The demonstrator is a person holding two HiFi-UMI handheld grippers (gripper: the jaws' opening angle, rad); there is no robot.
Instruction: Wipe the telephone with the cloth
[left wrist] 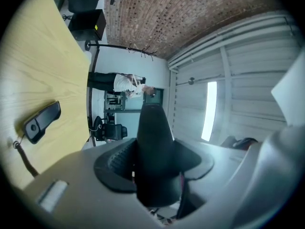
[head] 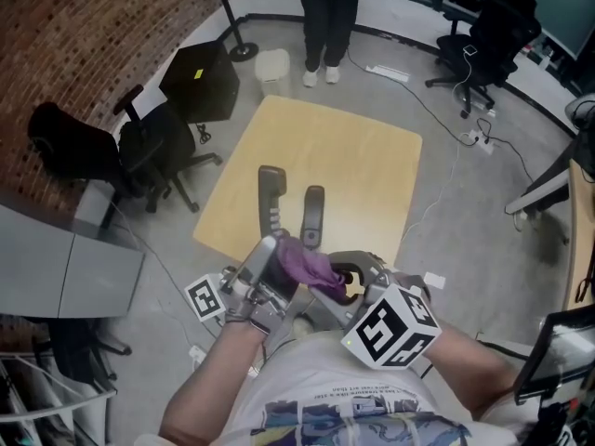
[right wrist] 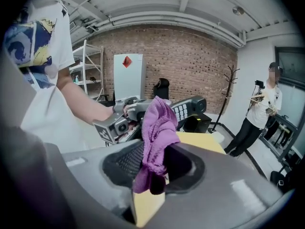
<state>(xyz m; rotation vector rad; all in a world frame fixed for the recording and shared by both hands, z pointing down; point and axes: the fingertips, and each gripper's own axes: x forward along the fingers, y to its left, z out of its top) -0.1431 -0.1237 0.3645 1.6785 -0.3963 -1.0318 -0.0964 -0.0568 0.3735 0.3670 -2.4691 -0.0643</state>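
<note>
My left gripper (head: 269, 252) is shut on a black telephone handset (head: 271, 196) and holds it tilted up over the near edge of the wooden table (head: 353, 156). In the left gripper view the handset (left wrist: 153, 142) stands between the jaws of the left gripper (left wrist: 155, 178). A second black telephone part (head: 313, 216) with a cord lies on the table (left wrist: 43, 70); the left gripper view shows this part (left wrist: 42, 121) too. My right gripper (right wrist: 152, 173) is shut on a purple cloth (right wrist: 157, 128). The cloth (head: 312, 264) hangs right beside the handset's keypad end (right wrist: 190, 108); contact is unclear.
Black office chairs (head: 153, 151) and a black box (head: 203, 80) stand left of the table. A person (head: 327, 17) stands beyond its far edge, next to a white bin (head: 272, 65) and a coat stand's base (head: 244, 50). Cables (head: 437, 110) cross the floor at the right.
</note>
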